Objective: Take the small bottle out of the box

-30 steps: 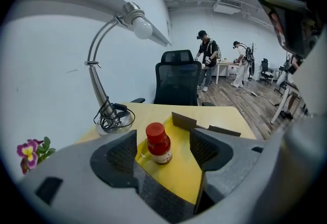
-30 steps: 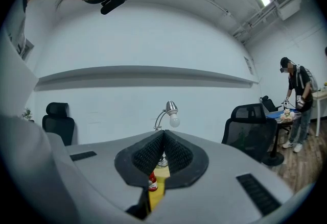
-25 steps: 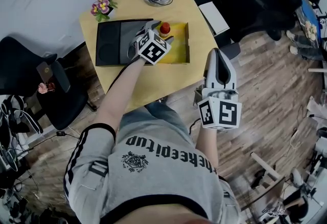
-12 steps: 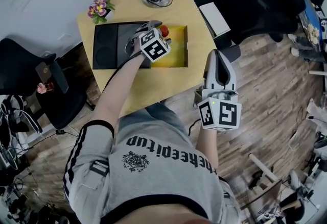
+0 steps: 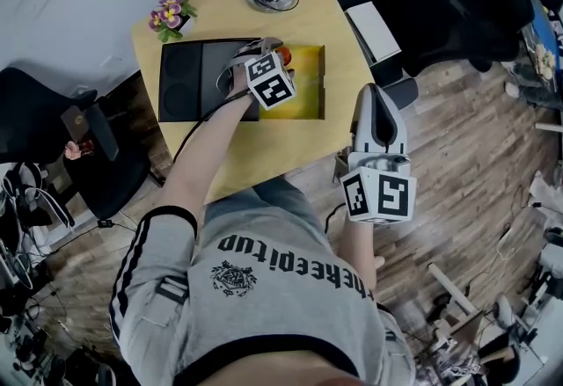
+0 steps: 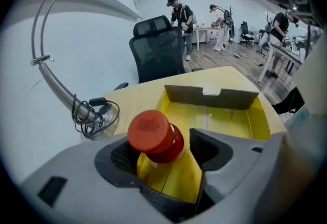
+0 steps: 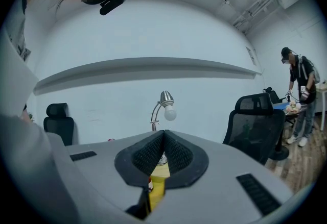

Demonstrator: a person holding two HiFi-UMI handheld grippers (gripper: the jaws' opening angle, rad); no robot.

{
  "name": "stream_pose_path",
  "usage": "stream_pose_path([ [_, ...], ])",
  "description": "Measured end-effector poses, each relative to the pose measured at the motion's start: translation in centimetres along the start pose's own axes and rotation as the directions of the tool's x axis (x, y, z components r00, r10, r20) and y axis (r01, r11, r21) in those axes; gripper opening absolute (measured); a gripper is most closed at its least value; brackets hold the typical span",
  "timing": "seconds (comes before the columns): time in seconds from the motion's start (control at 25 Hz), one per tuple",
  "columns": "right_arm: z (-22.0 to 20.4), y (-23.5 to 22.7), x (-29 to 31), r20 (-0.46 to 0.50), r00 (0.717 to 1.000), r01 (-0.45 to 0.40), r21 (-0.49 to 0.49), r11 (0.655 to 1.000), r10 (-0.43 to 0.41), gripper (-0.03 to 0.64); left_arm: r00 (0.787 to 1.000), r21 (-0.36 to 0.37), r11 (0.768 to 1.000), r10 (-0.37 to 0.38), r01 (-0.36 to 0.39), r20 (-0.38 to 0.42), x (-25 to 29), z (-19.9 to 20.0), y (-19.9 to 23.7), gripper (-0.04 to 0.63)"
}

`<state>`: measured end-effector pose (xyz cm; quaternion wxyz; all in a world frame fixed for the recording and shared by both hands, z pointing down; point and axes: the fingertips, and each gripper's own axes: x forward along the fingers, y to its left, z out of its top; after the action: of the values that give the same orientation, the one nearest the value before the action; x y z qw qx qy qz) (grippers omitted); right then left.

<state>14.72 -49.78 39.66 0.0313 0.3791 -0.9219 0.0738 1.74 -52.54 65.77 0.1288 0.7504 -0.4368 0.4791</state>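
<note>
Over the counter [image 5: 264,147], the left gripper [image 6: 162,147] has pushed further in over the yellow box [image 5: 310,85] and tipped since a second ago. Its jaws now sit narrow around the small bottle [image 6: 153,133] just under the red cap, apparently clamped. The bottle is still inside the box, so the lift-out remains. The right gripper [image 7: 162,154] hangs beside the counter, closed on nothing.
</note>
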Motion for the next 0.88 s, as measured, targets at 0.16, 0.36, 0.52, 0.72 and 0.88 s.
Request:
stream_pose_path([
  [0.16,-0.14,-0.08,0.21,-0.005,1.000,0.000,0.004,1.000,0.000,0.002,1.000,0.016,1.000,0.017,-0.017,-0.010,0.23,-0.31,-0.04,0.296],
  [0.36,-0.22,0.08,0.47,-0.006,1.000,-0.004,0.006,1.000,0.004,0.002,0.999,0.034,0.999,0.033,-0.033,-0.015,0.25,-0.39,-0.02,0.259],
  [0.52,-0.03,0.22,0.69,-0.005,1.000,-0.004,0.007,1.000,0.004,0.002,0.999,0.020,0.999,0.039,-0.039,-0.007,0.15,-0.26,0.26,0.249],
  [0.72,-0.04,0.23,0.79,-0.005,1.000,-0.002,0.005,1.000,0.002,0.002,0.999,0.001,0.999,0.049,-0.049,0.004,0.09,-0.09,0.51,0.230],
  [0.88,0.01,0.48,0.55,-0.002,1.000,0.004,0.003,1.000,-0.004,0.002,0.999,-0.034,0.999,0.038,-0.037,0.026,-0.42,0.08,0.09,0.230],
])
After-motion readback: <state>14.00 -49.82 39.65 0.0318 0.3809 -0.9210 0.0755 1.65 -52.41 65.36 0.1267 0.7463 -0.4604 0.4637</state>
